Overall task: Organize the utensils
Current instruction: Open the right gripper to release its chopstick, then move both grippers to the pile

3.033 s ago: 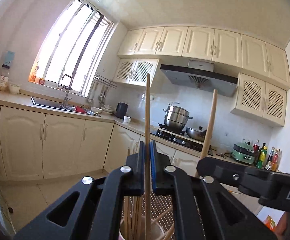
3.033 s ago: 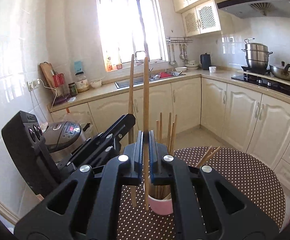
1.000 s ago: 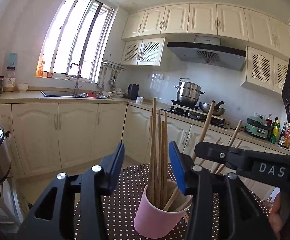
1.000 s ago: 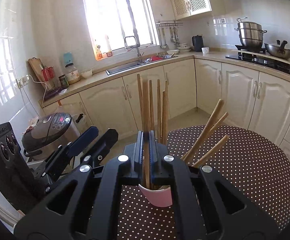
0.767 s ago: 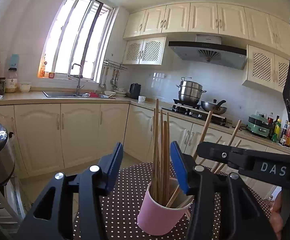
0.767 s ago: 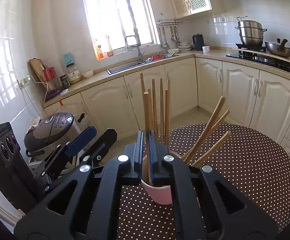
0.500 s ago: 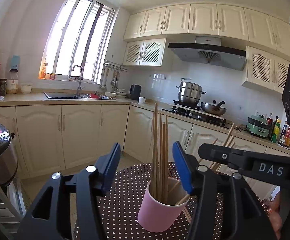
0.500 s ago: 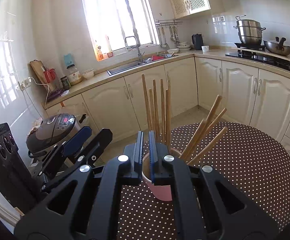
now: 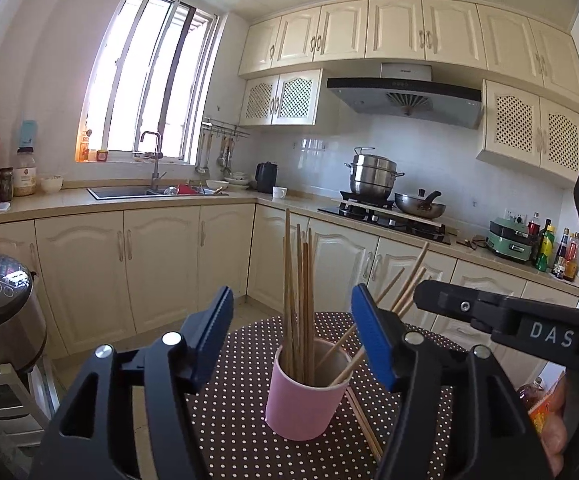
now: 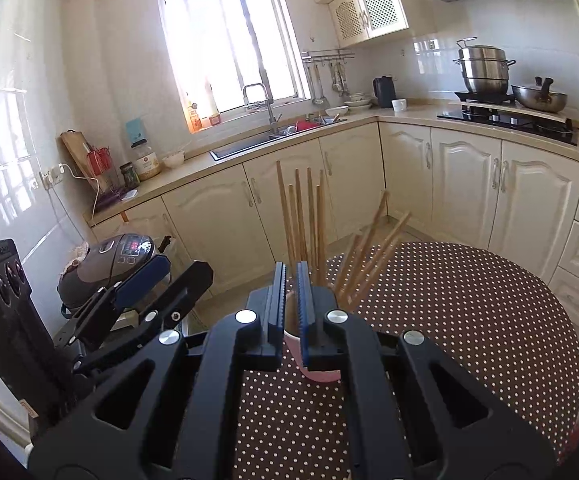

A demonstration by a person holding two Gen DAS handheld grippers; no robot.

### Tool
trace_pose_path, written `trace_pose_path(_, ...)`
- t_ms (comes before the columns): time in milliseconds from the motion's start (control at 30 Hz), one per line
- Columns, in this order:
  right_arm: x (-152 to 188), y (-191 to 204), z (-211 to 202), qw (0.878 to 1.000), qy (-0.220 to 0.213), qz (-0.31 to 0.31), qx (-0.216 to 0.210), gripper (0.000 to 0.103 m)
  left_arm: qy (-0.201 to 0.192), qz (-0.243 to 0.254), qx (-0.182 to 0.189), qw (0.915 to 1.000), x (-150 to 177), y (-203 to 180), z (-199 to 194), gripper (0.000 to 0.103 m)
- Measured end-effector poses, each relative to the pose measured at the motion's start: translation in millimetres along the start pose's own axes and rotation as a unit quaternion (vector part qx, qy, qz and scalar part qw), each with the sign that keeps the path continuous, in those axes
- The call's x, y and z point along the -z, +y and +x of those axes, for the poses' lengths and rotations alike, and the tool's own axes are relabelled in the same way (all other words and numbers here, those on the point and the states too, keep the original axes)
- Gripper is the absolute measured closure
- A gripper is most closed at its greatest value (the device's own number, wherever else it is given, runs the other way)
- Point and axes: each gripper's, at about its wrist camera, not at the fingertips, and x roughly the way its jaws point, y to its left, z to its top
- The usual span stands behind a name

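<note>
Sunlit window (image 9: 149,80) brightens cream cabinets (image 9: 161,264).

Bright daylight glares through the window (image 9: 149,80); sharp pictures, fisheye-bent, dark corners.

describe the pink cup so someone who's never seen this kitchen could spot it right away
Find the round table with the brown polka-dot cloth, in front of the cream cabinets. The pink cup stands upright on it, stuffed with wooden chopsticks. It is the only pink thing and the only container on that table.
</note>
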Motion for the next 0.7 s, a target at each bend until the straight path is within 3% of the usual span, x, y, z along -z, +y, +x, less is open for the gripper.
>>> trace_pose_path(400,40,-51,-32,0.999,0.023,0.040,0.027,0.096,0.118,0.052,0.009,0.9917,43,-54,25,0.042)
trace_pose_path(533,58,-69,-31,0.997,0.042,0.055,0.035,0.096,0.170,0.070,0.010,0.9829,66,-68,41,0.042)
trace_pose_path(700,84,-93,-21,0.993,0.075,0.080,0.041,0.096,0.242,0.098,0.019,0.9652,99,-85,67,0.042)
